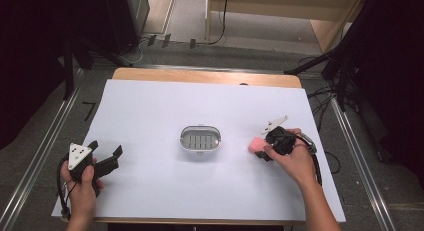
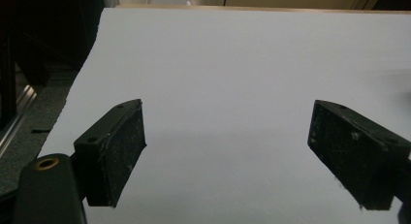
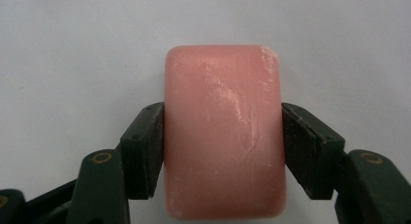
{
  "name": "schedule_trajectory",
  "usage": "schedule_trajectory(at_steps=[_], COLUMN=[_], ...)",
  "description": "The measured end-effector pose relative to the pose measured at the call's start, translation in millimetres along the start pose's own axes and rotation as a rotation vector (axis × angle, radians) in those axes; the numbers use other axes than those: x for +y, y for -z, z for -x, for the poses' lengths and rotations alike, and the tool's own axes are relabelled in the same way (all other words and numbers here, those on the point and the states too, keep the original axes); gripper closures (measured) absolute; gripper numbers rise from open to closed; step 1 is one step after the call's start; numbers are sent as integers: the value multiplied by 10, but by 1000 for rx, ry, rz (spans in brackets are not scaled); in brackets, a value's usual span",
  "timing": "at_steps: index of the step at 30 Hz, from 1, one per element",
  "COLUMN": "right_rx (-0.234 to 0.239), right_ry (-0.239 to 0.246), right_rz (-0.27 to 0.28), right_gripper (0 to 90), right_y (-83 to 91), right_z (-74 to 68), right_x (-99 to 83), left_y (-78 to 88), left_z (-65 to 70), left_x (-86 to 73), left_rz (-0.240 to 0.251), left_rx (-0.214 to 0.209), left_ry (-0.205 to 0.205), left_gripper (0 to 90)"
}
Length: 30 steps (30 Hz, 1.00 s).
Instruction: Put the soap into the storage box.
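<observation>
The right gripper (image 1: 261, 150) is pinching a pink bar of soap (image 1: 256, 144), one jaw pressed against each long side. In the right gripper view the soap (image 3: 224, 132) sits squarely between the two black pads, which touch it on both flanks, with the white table cover (image 3: 72, 49) behind it. From the high view the soap lies at the right of the table, low against the white cover (image 1: 150, 191); whether it rests on the surface or is just clear of it cannot be told. An oval soap dish (image 1: 200, 139) with a slotted grey insert stands near the middle of the table, apart from the soap and to its left.

The left gripper (image 1: 106, 152) hangs near the front left corner with its jaws spread wide and nothing between them; its own view looks across bare white cover (image 2: 228, 78).

The step in hand looks like the grasp of the soap, with the carry to the dish not yet done. The next move calls for a lift that keeps the bar level, since soap is slick and could slide out of a side pinch, then a short carry leftward and a lowering onto the slotted insert with the bar's long side along the dish's long side before the jaws let go
</observation>
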State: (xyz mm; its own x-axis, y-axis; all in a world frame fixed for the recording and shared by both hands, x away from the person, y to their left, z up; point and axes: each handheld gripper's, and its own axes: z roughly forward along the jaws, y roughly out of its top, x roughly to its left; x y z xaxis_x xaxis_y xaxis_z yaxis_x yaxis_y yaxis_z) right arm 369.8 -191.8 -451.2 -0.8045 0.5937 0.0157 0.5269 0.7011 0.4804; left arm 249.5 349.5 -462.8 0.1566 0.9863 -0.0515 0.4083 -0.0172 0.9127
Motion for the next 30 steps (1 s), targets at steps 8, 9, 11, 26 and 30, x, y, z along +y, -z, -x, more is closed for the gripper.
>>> schedule_trajectory(at_steps=[8,9,11,26,30], right_rx=[3,3,9,7,9], right_ry=[-4,-7,-10,-1,11], right_rz=[-18,-19,-19,-19,-12], right_gripper=[384,384,385,387,388], right_y=[-45,-47,-48,-58,-57], right_z=[3,4,9,-1,-1], right_x=[1,2,2,1,-3], left_y=[0,0,0,2,1], left_z=[0,0,0,2,1], left_x=[0,0,0,0,0], left_rz=[0,0,0,0,1], left_rx=[0,0,0,4,2], left_ry=[-1,0,0,0,0], left_gripper=[142,142,142,142,142])
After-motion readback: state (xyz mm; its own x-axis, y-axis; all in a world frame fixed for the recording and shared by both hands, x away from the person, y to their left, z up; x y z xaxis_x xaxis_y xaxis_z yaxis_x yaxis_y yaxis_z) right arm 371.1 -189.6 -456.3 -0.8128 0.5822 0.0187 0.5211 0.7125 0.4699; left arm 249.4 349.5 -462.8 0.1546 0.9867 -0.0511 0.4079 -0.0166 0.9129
